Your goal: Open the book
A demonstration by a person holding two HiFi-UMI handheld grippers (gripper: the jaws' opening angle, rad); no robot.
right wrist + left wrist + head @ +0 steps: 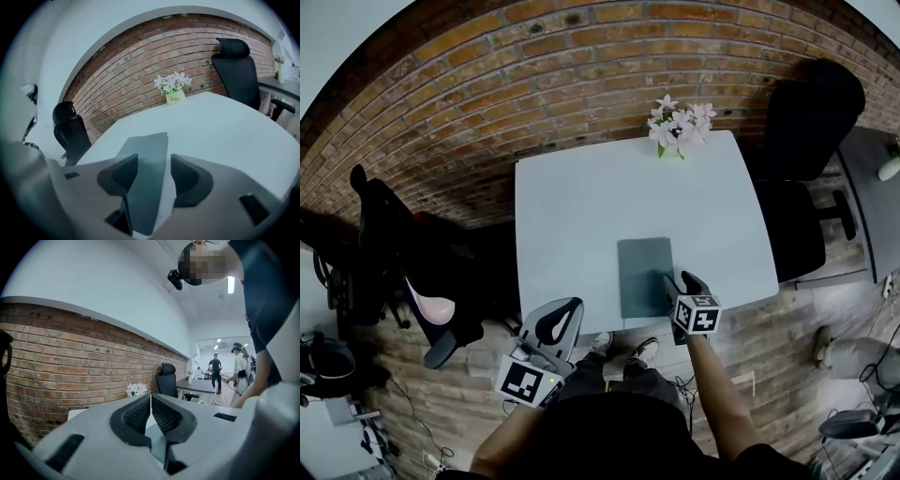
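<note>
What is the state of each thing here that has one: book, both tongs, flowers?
Book: closed, lying flat on the table.
Left tongs: shut, empty, near the table's front edge.
Right tongs: open, at the book's right edge, not gripping.
Flowers: upright at the table's far edge.

Office-type workspace: white surface (581,216) by a long brick wall (581,56), 2 black office chairs (811,117), flower pot (678,127), wood floor (787,319), plus ceiling strip lights (230,284) & more desks (199,386) w/ ppl (215,371) standing in the bkgd.
</note>
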